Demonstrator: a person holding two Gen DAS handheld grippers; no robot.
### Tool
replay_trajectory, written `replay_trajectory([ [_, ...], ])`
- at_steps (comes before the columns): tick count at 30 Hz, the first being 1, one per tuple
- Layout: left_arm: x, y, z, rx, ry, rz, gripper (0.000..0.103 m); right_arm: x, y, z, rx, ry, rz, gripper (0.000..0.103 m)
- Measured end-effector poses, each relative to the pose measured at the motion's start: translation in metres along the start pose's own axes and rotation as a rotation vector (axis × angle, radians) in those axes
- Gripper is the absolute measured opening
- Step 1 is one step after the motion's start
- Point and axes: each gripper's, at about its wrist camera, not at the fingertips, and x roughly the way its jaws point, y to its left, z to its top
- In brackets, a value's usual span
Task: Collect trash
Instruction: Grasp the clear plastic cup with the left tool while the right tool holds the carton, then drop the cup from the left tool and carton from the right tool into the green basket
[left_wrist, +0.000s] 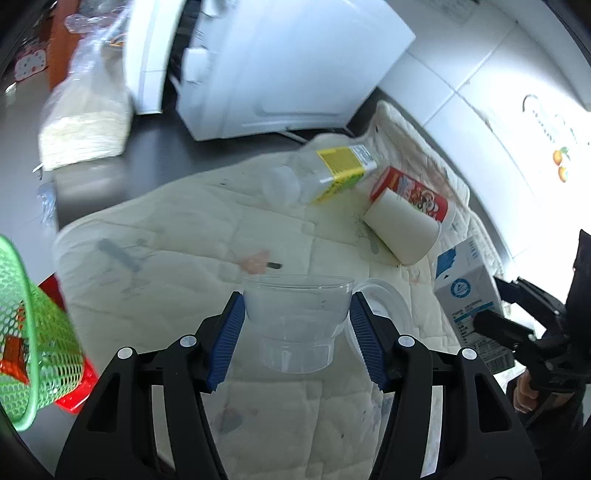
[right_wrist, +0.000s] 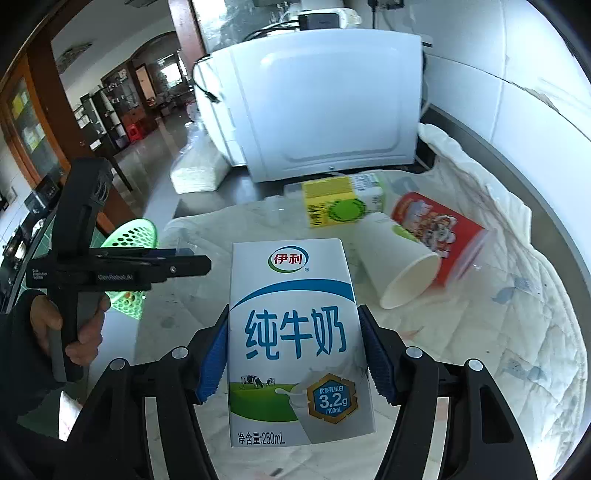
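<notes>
In the left wrist view, a clear plastic cup (left_wrist: 297, 332) hangs above the quilted cloth (left_wrist: 177, 266), and my left gripper (left_wrist: 297, 306) is shut on it, blue pads against its sides. A clear lid (left_wrist: 391, 306) lies just right of it. In the right wrist view my right gripper (right_wrist: 293, 325) is shut on a white and blue milk carton (right_wrist: 295, 288), held upright. A green mesh basket (left_wrist: 33, 339) hangs at the left edge. On the cloth lie a clear bottle with a yellow label (left_wrist: 332, 173), a white paper cup (left_wrist: 402, 229) and a red printed cup (left_wrist: 417, 192).
A white appliance (right_wrist: 325, 103) stands at the back of the counter, just beyond the cloth. A clear bag of white material (left_wrist: 85, 122) leans at the back left. A red object (left_wrist: 74, 391) sits under the basket. White wall tiles (right_wrist: 517, 92) close off the right side.
</notes>
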Motion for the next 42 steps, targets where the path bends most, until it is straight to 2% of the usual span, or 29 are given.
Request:
replay_trajectory([
  [5,-0.040,0.020,-0.009,-0.019,-0.057,0.004,0.058,0.006,0.025,0.006,-0.035,0.000,0.031,0.063],
  [12,-0.102,0.070,-0.025,-0.089,-0.142,0.069,0.058,0.025,0.080,0.026,-0.115,0.002,0.114,0.063],
  [15,-0.131,0.099,-0.033,-0.126,-0.179,0.114,0.058,0.040,0.111,0.036,-0.154,0.008,0.156,0.063],
  [18,-0.162,0.137,-0.043,-0.174,-0.213,0.191,0.058,0.057,0.143,0.047,-0.194,0.015,0.198,0.063],
  [22,-0.186,0.188,-0.056,-0.248,-0.223,0.281,0.058,0.078,0.184,0.060,-0.233,0.025,0.253,0.063],
  [25,-0.192,0.220,-0.064,-0.295,-0.213,0.332,0.058,0.093,0.209,0.068,-0.251,0.033,0.282,0.063],
  [31,-0.187,0.270,-0.078,-0.374,-0.166,0.388,0.061,0.128,0.260,0.085,-0.282,0.051,0.323,0.063],
  [34,-0.185,0.285,-0.086,-0.408,-0.154,0.386,0.062,0.146,0.284,0.094,-0.297,0.062,0.337,0.063],
  [38,-0.189,0.296,-0.100,-0.439,-0.163,0.376,0.072,0.168,0.310,0.098,-0.314,0.078,0.346,0.063],
  [42,-0.195,0.301,-0.110,-0.462,-0.169,0.378,0.072,0.194,0.333,0.104,-0.328,0.096,0.341,0.063],
])
